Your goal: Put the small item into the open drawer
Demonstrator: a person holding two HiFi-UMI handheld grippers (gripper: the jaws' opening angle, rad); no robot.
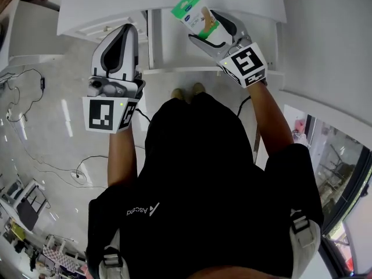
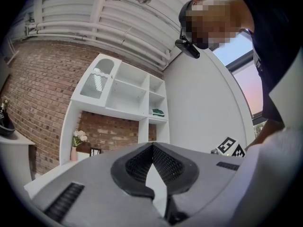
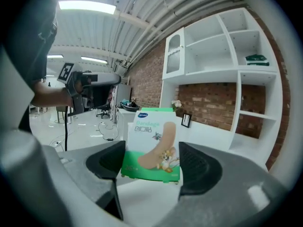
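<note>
The open drawer (image 1: 174,48) seems to lie just below the right gripper (image 1: 212,31); that gripper pinches the bandage box (image 1: 196,14) by its lower end, long axis running out past the tips; the left gripper (image 1: 122,34), pressed together and empty, hangs off to its side.

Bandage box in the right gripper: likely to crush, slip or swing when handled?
Probably light: the bandage box looks like thin, flat card. Its face shows no buckling between the jaws of the right gripper, so likely stiff enough, though a harder squeeze could dent it. Gripped only at its lower end, it might pivot if bumped.
</note>
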